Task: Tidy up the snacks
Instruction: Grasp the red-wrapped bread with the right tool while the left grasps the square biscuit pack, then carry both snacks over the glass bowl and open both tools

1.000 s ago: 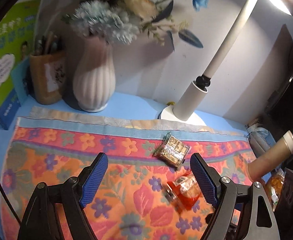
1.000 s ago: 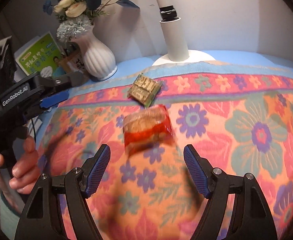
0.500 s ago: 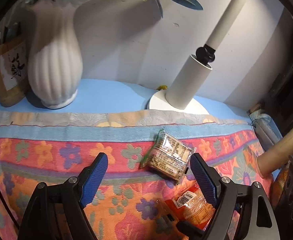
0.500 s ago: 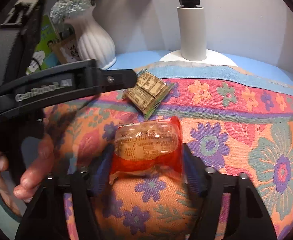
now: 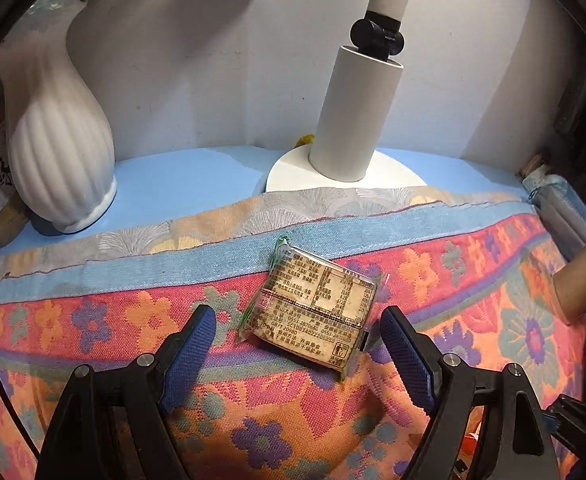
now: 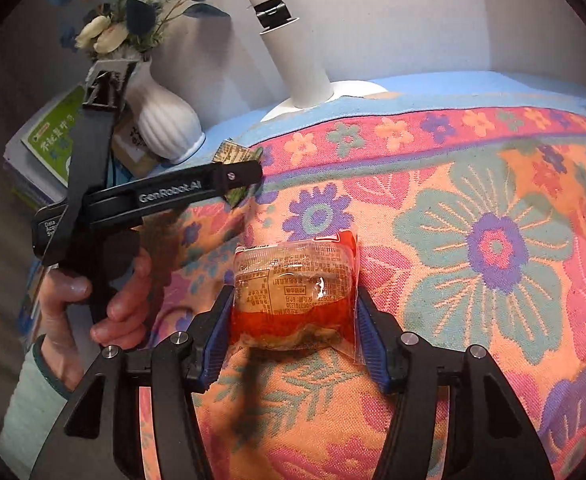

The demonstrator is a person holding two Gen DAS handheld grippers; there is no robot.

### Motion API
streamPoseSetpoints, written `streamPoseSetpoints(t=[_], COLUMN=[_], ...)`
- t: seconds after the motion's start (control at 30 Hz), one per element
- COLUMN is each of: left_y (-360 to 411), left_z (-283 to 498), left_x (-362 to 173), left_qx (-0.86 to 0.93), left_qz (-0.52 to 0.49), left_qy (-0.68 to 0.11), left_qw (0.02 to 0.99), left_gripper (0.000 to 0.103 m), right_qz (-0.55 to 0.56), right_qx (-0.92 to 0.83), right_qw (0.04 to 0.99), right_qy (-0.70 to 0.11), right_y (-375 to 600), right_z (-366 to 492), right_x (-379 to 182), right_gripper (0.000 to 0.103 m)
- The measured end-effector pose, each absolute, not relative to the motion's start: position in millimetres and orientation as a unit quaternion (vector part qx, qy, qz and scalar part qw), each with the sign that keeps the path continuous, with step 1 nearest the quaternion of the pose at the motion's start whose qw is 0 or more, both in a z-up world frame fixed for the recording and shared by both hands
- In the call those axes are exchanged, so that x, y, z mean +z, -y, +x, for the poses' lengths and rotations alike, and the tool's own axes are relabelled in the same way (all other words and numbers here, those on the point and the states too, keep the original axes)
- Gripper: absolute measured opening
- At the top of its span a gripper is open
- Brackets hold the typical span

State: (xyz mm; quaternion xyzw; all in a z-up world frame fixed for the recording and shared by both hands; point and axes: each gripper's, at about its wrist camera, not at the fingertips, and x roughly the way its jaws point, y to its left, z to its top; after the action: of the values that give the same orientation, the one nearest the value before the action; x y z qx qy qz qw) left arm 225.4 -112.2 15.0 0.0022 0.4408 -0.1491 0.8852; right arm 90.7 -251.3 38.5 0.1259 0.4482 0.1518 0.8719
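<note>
Lamp [image 5: 353,120] and vase [image 5: 59,152] nearer now, behind floral cloth [image 5: 133,320].

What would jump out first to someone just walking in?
The bright floral cloth covering the table, and the red snack packet squeezed between the closing right gripper. Farther back, the open left gripper frames a green-edged snack packet, near a white vase and lamp.
</note>
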Motion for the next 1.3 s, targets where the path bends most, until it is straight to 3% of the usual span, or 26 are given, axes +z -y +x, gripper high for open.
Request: streamPoseSetpoints(t=[0.03,0.07,0.2,0.43,0.67,0.83,1.07,1.3], left_y=[114.4,116.2,117.6,96.2,79.4,69.3,66.9,100.3], left_z=[225.1,224.8,221.1,182.6,92.6,31.4,-31.3,-68.4], left_x=[15.1,14.8,16.5,26.3,38.0,30.8,35.6,77.8], left_qx=[-0.140,-0.136,-0.130,-0.122,-0.093,-0.052,-0.034,-0.073], left_qz=[0.012,0.020,0.030,-0.009,-0.017,-0.033,-0.047,-0.016], left_qy=[-0.436,-0.434,-0.427,-0.433,-0.411,-0.408,-0.394,-0.345], left_qw=[0.889,0.890,0.894,0.893,0.907,0.911,0.917,0.936], left_gripper=[0.075,0.059,0.052,0.052,0.052,0.052,0.052,0.052], right_qz=[0.121,0.115,0.107,0.095,-0.021,-0.041,0.031,0.123], right_qx=[0.151,0.150,0.155,0.140,0.112,0.098,0.106,0.131], right_qw=[0.873,0.874,0.876,0.893,0.924,0.929,0.921,0.900], right_qy=[-0.448,-0.447,-0.444,-0.418,-0.365,-0.354,-0.373,-0.396], right_y=[249.2,247.7,244.7,247.8,216.9,212.8,240.7,274.9], right_z=[91.3,90.4,88.8,69.6,16.0,-26.1,-73.3,-111.1], right_x=[39.1,39.3,41.2,49.6,62.8,63.0,58.4,57.9], right_gripper=[0.056,0.056,0.056,0.055,0.055,0.055,0.055,0.055])
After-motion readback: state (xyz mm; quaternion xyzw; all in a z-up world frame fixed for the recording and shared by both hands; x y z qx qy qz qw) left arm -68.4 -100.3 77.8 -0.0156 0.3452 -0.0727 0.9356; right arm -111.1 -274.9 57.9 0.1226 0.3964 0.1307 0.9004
